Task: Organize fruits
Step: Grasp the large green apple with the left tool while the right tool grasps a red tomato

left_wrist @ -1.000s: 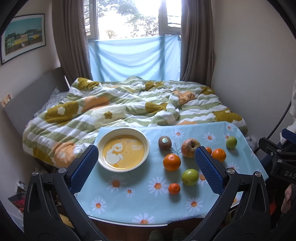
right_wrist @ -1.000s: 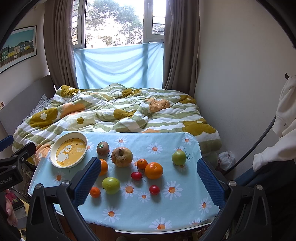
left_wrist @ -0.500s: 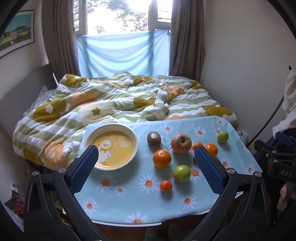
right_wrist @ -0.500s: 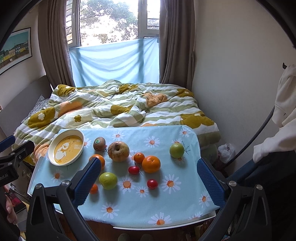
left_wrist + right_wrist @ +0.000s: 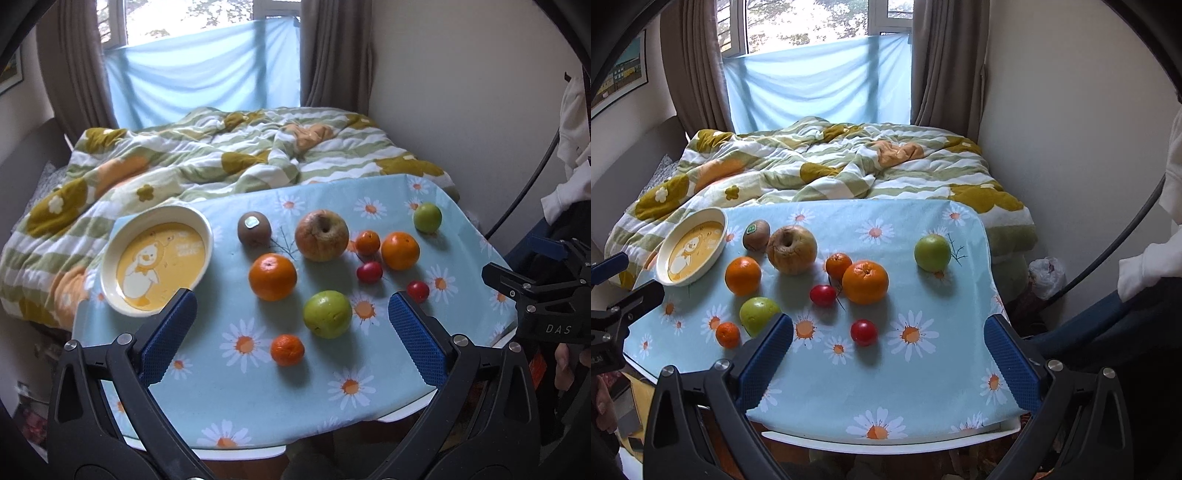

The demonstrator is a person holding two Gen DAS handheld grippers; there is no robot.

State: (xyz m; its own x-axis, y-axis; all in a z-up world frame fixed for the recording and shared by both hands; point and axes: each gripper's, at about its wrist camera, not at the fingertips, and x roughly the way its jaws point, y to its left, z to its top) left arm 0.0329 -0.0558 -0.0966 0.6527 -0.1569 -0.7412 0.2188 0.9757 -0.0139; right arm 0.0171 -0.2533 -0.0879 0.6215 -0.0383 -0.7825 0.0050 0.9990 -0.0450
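Observation:
Fruit lies loose on a daisy-print tablecloth (image 5: 258,398): a kiwi (image 5: 253,229), a big brownish apple (image 5: 321,240), oranges (image 5: 272,276) (image 5: 400,250), green apples (image 5: 327,314) (image 5: 427,217), small mandarins (image 5: 287,349) (image 5: 367,242) and red cherry tomatoes (image 5: 369,272) (image 5: 418,291). An empty cream dish with a yellow duck print (image 5: 157,258) sits at the table's left. My left gripper (image 5: 291,314) is open, hovering above the near edge over the green apple. My right gripper (image 5: 888,338) is open, above the near right part, by a tomato (image 5: 863,332).
A bed with a green and yellow flowered quilt (image 5: 221,158) lies right behind the table. A wall (image 5: 1071,129) is on the right, a window with curtains behind. The right gripper's body (image 5: 543,295) shows at the left view's right edge.
Both grippers have moved forward and down toward the table, so the fruit looks larger. The left one has also swung right. Nothing was picked up.

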